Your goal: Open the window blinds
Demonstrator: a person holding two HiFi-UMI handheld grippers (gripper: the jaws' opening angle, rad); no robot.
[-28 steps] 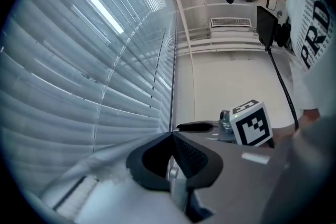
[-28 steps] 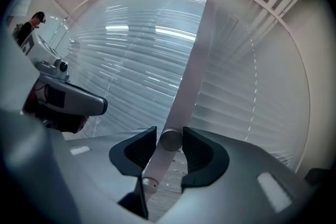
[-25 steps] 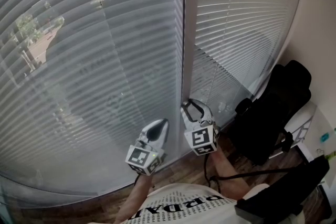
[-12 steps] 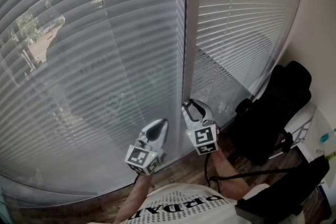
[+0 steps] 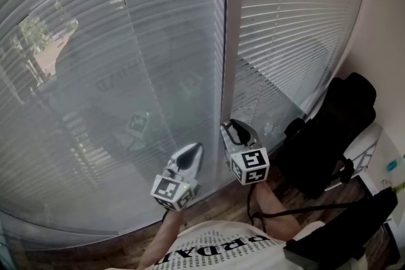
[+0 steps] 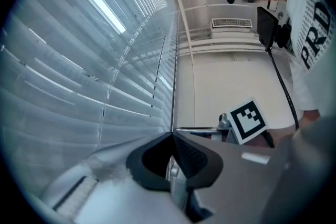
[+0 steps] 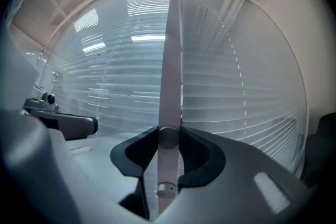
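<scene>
Two grey slat blinds hang side by side, the left blind (image 5: 126,73) and the right blind (image 5: 297,22), with a pale window post (image 5: 233,41) between them. The left blind's slats are turned partly flat, so trees and a street show through. My right gripper (image 5: 233,128) is at the foot of the post, pointing level at the window. In the right gripper view it (image 7: 168,131) is shut on the pale tilt wand (image 7: 170,60), which runs up from between the jaws. My left gripper (image 5: 196,150) hangs beside it, shut and holding nothing (image 6: 171,135).
A black bag or chair (image 5: 335,129) stands in the right corner against the wall, with a white frame (image 5: 370,142) and dark gear (image 5: 342,237) beside it. A cable (image 5: 297,207) lies on the wooden floor (image 5: 215,205). The person's printed shirt (image 5: 215,250) fills the bottom edge.
My right gripper has rolled about its own axis with the wand in its jaws. The left blind's slats have turned flatter, so more of the outside shows. My left gripper has kept still.
</scene>
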